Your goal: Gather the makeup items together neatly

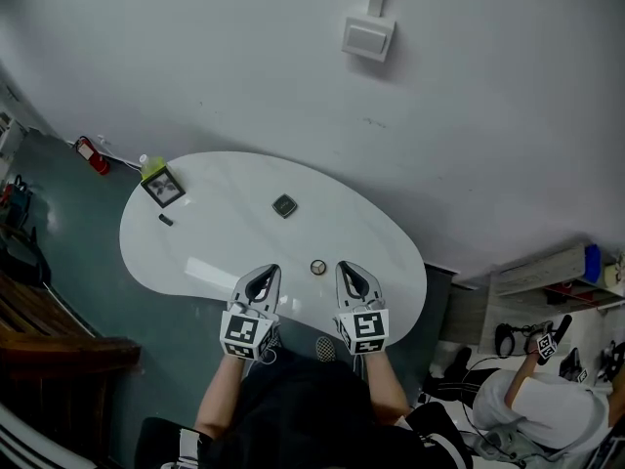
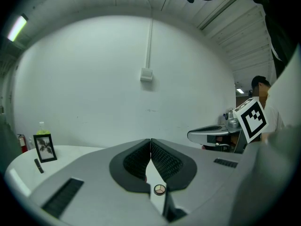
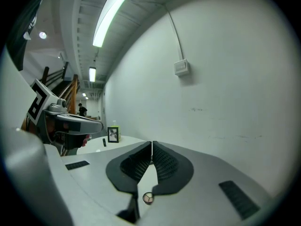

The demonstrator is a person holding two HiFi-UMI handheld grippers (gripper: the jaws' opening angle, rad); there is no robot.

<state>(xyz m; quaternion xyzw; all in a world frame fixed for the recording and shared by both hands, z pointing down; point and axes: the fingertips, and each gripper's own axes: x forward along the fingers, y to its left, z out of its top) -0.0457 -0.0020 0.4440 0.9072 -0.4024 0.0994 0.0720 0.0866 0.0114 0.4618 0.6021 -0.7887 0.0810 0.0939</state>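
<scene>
Head view: a white table [image 1: 225,237] fills mid-frame, with the left gripper [image 1: 270,272] and right gripper [image 1: 346,267] poised over its lower edge and a round eyeshadow compact [image 1: 318,267] lying on the top between their tips. A square compact [image 1: 284,206] sits near centre, with a small dark stick [image 1: 165,220] and a picture frame [image 1: 162,190] well apart at upper left. Left gripper view: the jaws meet at their tips, gripping nothing, with the round eyeshadow compact [image 2: 160,189] on the table beneath them at lower centre. Right gripper view: the jaws are likewise pressed together and empty, the same compact [image 3: 148,197] at lower centre
</scene>
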